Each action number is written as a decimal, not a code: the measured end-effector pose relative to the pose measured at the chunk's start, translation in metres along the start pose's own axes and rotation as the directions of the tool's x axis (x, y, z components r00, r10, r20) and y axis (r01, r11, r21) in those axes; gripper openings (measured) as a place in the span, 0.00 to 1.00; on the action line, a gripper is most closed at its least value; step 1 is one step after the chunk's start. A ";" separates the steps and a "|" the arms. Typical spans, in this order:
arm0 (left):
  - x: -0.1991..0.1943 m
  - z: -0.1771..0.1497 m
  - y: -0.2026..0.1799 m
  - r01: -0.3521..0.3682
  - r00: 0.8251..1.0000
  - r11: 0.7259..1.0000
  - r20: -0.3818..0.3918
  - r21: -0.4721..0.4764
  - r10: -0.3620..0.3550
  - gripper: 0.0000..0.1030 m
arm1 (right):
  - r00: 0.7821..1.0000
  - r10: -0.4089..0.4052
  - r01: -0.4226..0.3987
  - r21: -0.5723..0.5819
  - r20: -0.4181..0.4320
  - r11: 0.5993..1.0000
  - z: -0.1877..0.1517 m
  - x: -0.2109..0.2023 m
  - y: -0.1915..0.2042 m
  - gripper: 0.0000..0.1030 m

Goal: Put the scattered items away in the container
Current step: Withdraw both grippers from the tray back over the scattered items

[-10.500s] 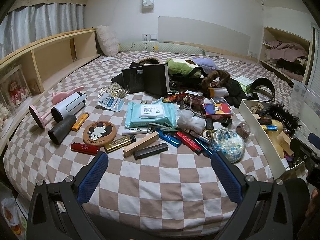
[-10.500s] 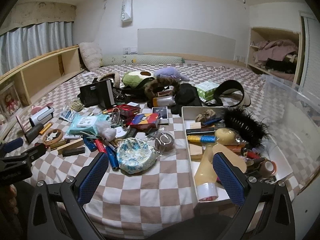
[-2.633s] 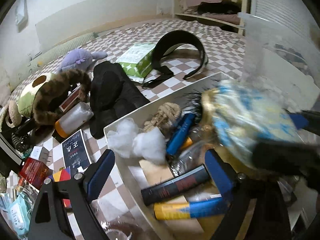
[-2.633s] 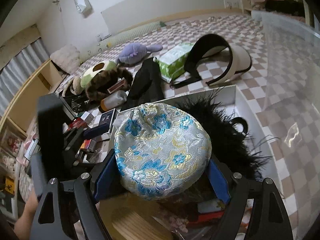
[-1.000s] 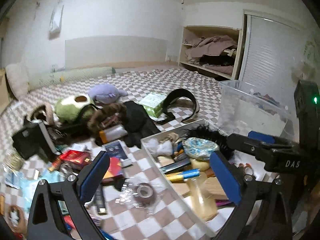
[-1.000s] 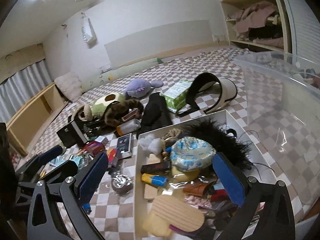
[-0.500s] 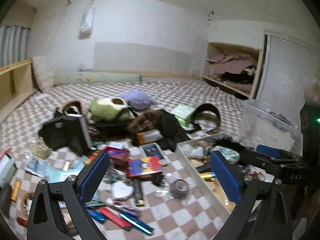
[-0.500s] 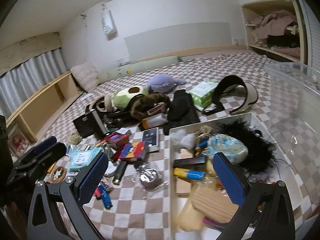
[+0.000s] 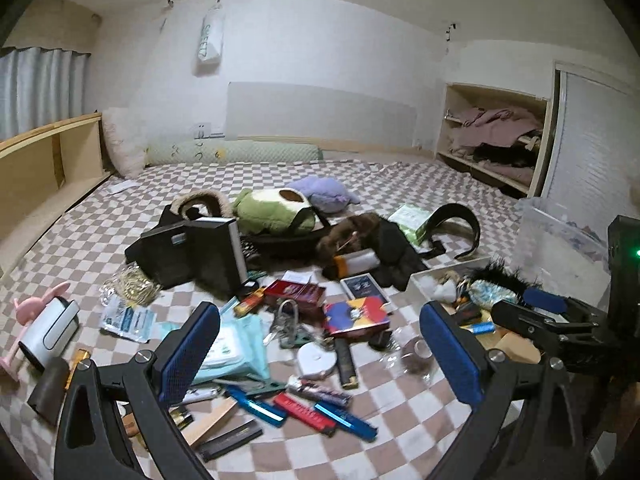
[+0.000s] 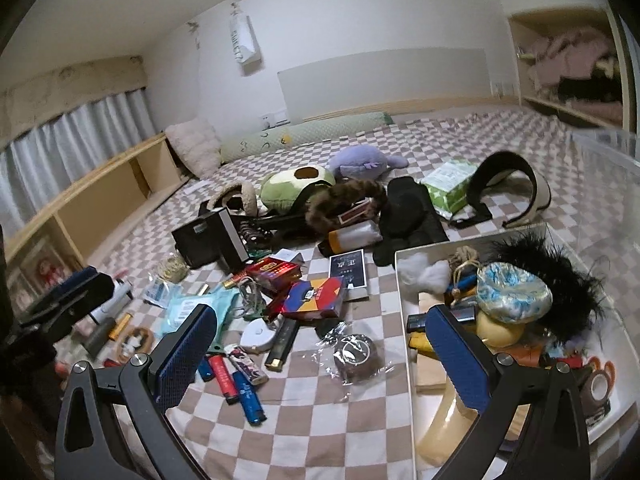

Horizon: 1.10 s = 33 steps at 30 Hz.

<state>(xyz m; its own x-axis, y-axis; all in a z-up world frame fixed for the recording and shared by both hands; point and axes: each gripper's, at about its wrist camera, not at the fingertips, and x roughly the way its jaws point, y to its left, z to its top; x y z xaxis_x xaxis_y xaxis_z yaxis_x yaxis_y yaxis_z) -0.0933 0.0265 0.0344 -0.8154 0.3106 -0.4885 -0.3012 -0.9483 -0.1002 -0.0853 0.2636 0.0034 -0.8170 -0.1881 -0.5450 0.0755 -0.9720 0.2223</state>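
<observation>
A white container [image 10: 402, 304] sits at the right on the checkered bed, holding a blue floral pouch [image 10: 514, 288], black feathers [image 10: 560, 272], cotton [image 10: 424, 272] and other items. It shows at the right of the left wrist view [image 9: 420, 278]. Scattered items lie left of it: a wrapped tape roll [image 10: 356, 354], a colourful box [image 10: 316, 298], lighters [image 10: 236, 380], a wipes pack [image 9: 236, 344]. My left gripper [image 9: 320, 352] is open and empty above the pile. My right gripper [image 10: 324, 360] is open and empty above the tape roll and the container's left edge.
Plush toys [image 9: 276, 212], a black box [image 9: 212, 252], a black visor [image 10: 504, 184] and a green pack [image 10: 452, 184] lie farther back. A clear plastic bin [image 9: 560, 248] stands at the right. Wooden shelving [image 9: 40, 168] lines the left side.
Both grippers have pulled back from the container and swung left toward the scattered pile. The floral pouch, held by the right gripper earlier, now lies in the container.
</observation>
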 end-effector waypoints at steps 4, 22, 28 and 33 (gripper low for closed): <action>-0.003 -0.006 0.014 -0.025 1.000 1.000 -0.001 0.007 0.025 0.98 | 1.000 0.004 -0.005 -0.018 -0.027 1.000 -0.007 0.010 0.011 1.00; -0.007 -0.027 0.084 -0.122 0.992 0.987 -0.035 -0.108 0.119 1.00 | 0.984 0.019 -0.026 -0.037 -0.178 0.999 -0.057 0.063 0.047 1.00; -0.004 -0.035 0.101 -0.155 0.987 0.977 -0.053 -0.149 0.149 1.00 | 0.973 0.021 -0.034 -0.051 -0.231 0.998 -0.076 0.080 0.058 1.00; -0.001 -0.042 0.115 -0.184 0.981 0.970 -0.083 -0.158 0.173 1.00 | 0.957 0.033 -0.057 -0.076 -0.288 0.995 -0.092 0.091 0.069 1.00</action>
<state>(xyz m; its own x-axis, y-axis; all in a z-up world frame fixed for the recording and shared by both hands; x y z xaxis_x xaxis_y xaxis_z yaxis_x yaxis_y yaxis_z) -0.1062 -0.0853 -0.0135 -0.8110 0.1354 -0.5691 -0.0637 -0.9875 -0.1442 -0.1020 0.1660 -0.1054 -0.6149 -0.2526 -0.7471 0.1656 -0.9675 0.1908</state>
